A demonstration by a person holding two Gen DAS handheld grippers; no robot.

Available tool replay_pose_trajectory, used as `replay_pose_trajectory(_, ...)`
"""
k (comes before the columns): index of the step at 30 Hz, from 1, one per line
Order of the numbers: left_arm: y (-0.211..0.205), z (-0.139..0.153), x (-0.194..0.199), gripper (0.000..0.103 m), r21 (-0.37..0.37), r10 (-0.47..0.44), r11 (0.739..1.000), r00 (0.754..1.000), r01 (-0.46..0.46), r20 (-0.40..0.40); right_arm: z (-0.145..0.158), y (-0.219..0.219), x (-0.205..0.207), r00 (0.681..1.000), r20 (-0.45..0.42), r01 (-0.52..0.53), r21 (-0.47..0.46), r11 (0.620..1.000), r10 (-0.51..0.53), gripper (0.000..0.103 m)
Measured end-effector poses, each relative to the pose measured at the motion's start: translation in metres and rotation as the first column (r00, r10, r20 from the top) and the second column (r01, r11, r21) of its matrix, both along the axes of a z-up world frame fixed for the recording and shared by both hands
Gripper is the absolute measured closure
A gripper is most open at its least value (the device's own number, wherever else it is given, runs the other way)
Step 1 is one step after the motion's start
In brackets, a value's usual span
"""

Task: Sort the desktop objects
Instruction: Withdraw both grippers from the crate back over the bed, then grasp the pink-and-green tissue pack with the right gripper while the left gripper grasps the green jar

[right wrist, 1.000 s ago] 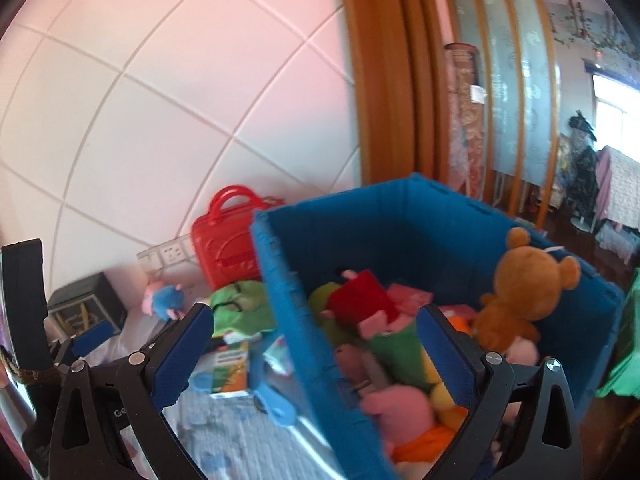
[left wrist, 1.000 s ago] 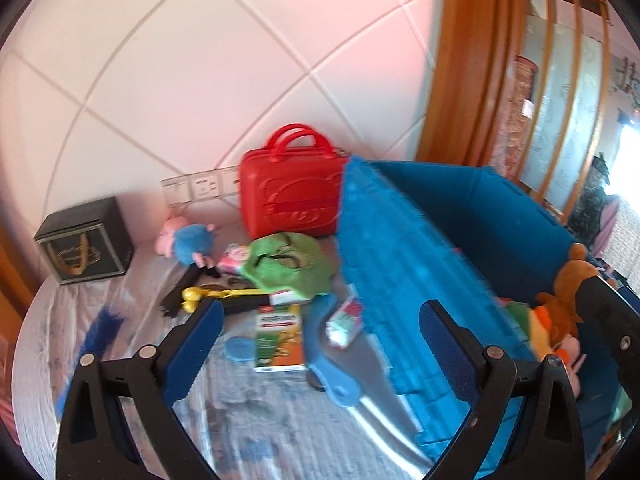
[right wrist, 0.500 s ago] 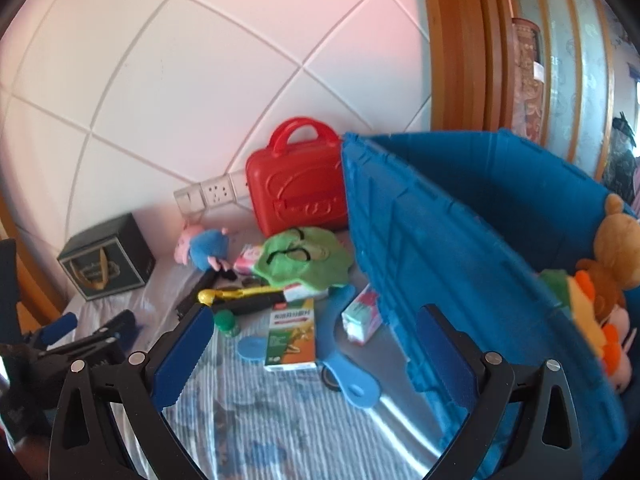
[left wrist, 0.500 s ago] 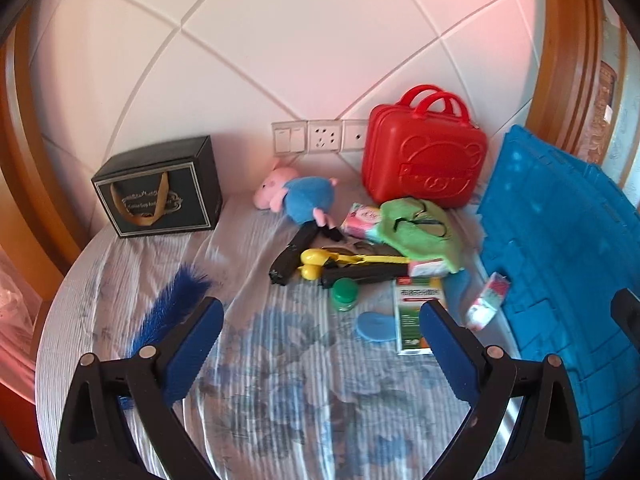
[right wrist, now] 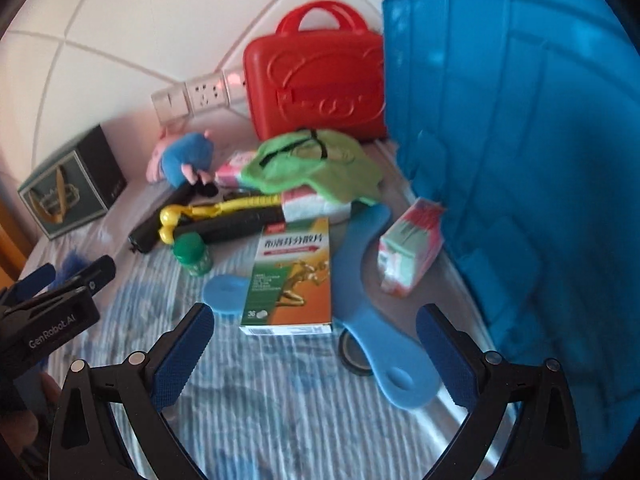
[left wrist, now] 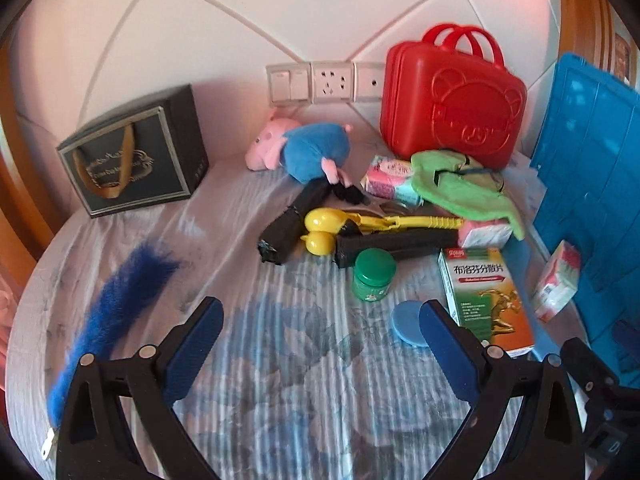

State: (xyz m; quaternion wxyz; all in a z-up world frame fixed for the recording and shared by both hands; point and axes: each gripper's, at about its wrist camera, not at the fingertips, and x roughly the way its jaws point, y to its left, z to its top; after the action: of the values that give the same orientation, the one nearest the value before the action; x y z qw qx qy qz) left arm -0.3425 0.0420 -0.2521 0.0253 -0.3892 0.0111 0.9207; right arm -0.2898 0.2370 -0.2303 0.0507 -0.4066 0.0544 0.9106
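Left wrist view: my left gripper (left wrist: 322,330) and right gripper (right wrist: 314,334) both gape empty over the medicine box (right wrist: 291,278).

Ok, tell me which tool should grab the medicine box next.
Probably the right tool: it is open, and the medicine box lies directly ahead between its fingers. For the left tool, also open, the box sits off to its right side.

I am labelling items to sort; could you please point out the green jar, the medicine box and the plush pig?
green jar (left wrist: 373,276), left wrist view, on its lid.
medicine box (right wrist: 291,272), right wrist view, front face.
plush pig (left wrist: 314,148), left wrist view, blue body.
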Motion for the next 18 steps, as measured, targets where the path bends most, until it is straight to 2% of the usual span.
replay_pose_trajectory(5, 0.014, -0.031, -0.022, 0.003, -0.008, -0.019, 1.0, 0.999, 0.02, 0.032, -0.032, -0.001, -0.033, 0.997, 0.072, -0.022, 0.005, 1.0, 0.022, 0.0)
replay_pose_trajectory(9, 0.024, -0.051, -0.04, 0.003, -0.019, -0.012, 1.0, 0.998, 0.013, 0.058, -0.047, -0.001, -0.046, 0.995, 0.096, -0.035, 0.003, 0.999, 0.034, 0.0)
replay_pose_trajectory(18, 0.034, -0.074, -0.068, 0.003, -0.036, 0.01, 0.999, 0.997, -0.007, 0.076, -0.069, 0.0, -0.065, 0.989, 0.143, -0.049, 0.011, 0.999, 0.047, 0.0)
